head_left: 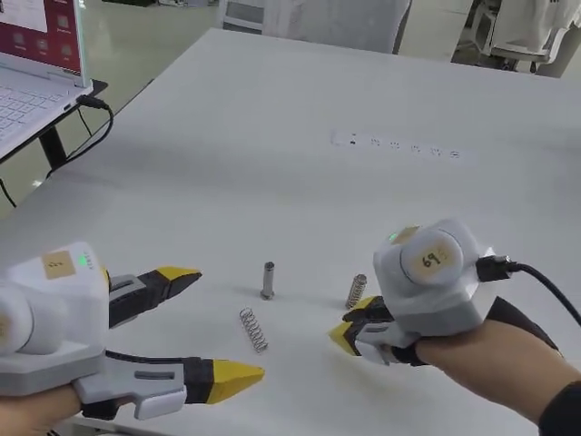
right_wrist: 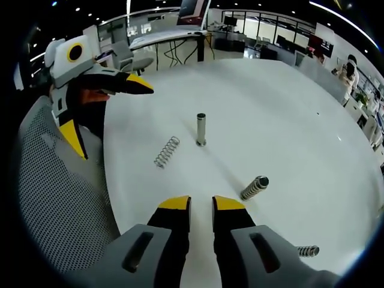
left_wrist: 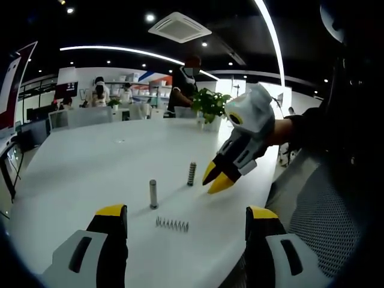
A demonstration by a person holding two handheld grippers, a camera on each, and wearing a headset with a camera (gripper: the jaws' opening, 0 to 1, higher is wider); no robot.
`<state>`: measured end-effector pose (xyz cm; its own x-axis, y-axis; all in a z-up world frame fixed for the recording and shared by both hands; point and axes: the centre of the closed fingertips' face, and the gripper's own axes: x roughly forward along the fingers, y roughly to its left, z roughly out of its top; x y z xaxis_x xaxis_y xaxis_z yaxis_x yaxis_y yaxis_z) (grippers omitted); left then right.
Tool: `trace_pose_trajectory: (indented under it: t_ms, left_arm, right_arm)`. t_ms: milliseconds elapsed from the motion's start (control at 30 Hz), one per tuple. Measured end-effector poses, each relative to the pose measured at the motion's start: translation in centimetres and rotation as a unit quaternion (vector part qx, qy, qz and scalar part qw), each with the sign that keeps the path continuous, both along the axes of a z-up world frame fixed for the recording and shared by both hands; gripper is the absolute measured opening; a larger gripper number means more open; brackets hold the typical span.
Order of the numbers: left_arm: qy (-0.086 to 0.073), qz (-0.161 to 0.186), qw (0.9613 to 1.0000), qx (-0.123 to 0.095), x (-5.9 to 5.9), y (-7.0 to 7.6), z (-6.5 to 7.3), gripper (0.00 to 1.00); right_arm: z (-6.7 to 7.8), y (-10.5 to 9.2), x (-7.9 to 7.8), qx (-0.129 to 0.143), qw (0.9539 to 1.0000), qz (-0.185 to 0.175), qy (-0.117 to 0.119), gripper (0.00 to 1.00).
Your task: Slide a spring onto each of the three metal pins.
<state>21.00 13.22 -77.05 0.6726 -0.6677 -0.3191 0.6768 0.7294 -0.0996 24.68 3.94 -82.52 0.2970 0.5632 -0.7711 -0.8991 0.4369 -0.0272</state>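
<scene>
A bare metal pin (head_left: 268, 280) (left_wrist: 153, 194) (right_wrist: 201, 129) stands upright on the white table (head_left: 272, 154). Just in front of it a loose spring (head_left: 253, 328) (left_wrist: 172, 224) (right_wrist: 167, 151) lies flat. To the right, a second pin wearing a spring (head_left: 356, 291) (left_wrist: 192, 173) (right_wrist: 254, 187) stands beside my right gripper (head_left: 349, 329) (left_wrist: 217, 178) (right_wrist: 201, 204), which is shut and empty. My left gripper (head_left: 207, 322) (left_wrist: 186, 211) (right_wrist: 108, 114) is wide open near the table's front edge, left of the loose spring. Another spring (right_wrist: 307, 250) lies at the lower right of the right gripper view.
A laptop (head_left: 27, 73) with a black cable (head_left: 95, 127) sits at the far left. A flush socket strip (head_left: 395, 143) lies in the tabletop further back. Chairs stand beyond the far edge. People (left_wrist: 183, 84) stand in the background.
</scene>
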Motion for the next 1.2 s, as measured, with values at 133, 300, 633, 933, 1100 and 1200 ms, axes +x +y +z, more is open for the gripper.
trace_pose_trajectory:
  t_ms: [133,300,633,933,1100,1200]
  left_arm:
    - [-0.001,0.000,1.0000,-0.001,0.0,0.0,0.1,0.77]
    - [-0.002,0.000,1.0000,-0.001,0.0,0.0,0.1,0.77]
    - [-0.002,0.000,1.0000,0.001,0.0,0.1,0.1,0.77]
    - [-0.001,0.001,1.0000,0.001,0.0,0.1,0.0,0.77]
    - [0.000,0.000,1.0000,0.001,0.0,0.1,0.0,0.77]
    - [0.001,0.000,1.0000,0.001,0.0,0.1,0.0,0.77]
  right_arm:
    - [0.1,0.8,-0.3,0.000,0.9999,0.011,-0.001,0.13]
    - [-0.1,1.7,-0.6,-0.001,0.9997,0.024,-0.002,0.13]
    - [-0.4,3.9,-1.6,0.001,0.9986,0.054,0.004,0.14]
    - [-1.1,5.7,-2.6,0.004,0.9970,0.075,0.018,0.15]
    - [-1.4,6.5,-2.8,0.006,0.9966,0.079,0.019,0.15]
    - [-1.5,6.8,-2.9,0.011,0.9965,0.079,0.026,0.15]
